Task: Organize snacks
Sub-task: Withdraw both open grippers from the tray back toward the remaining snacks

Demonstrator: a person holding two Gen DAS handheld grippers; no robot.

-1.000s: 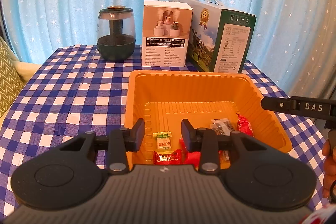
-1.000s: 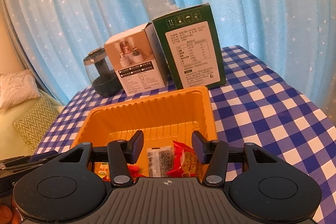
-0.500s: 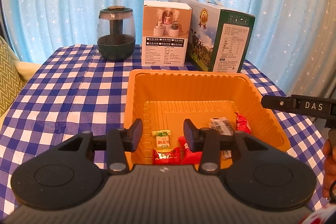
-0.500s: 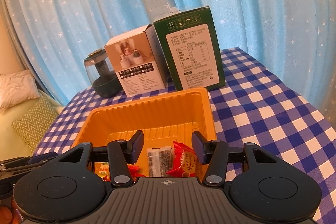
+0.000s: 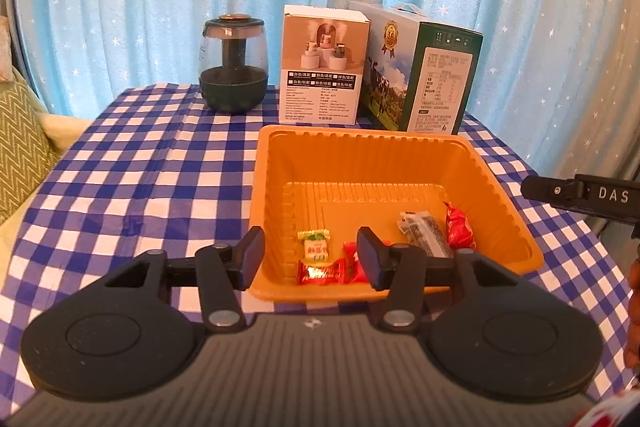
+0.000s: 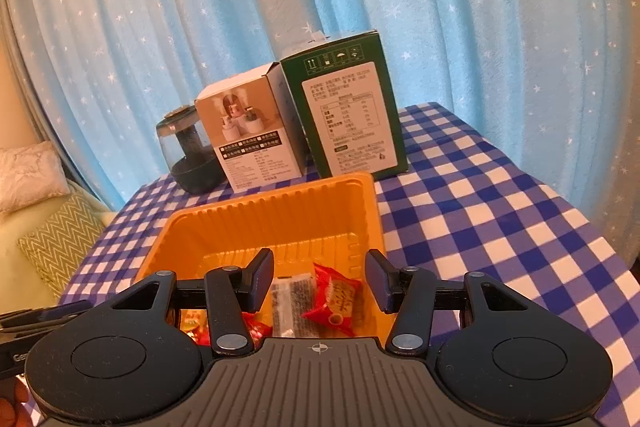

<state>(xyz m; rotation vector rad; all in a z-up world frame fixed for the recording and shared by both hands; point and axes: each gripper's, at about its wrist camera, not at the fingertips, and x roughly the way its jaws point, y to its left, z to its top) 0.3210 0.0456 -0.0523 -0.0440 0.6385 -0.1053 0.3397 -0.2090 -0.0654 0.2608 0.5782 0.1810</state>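
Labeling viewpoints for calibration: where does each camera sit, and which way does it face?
Left wrist: on the left claw, angled down at the orange tray from its near left; the right claw's finger pokes in at the right edge.
Right wrist: on the right claw, over the tray's near right; a fingertip shows bottom left.
Shared: tray, snacks, white box, green box, curtain.

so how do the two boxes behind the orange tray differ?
The humidifier box is white and beige, shorter, with no handle. The green box is taller, with a carry handle on top and a nutrition-style table on its side. The humidifier box stands left of the green box. Both stand upright on the checked tablecloth.
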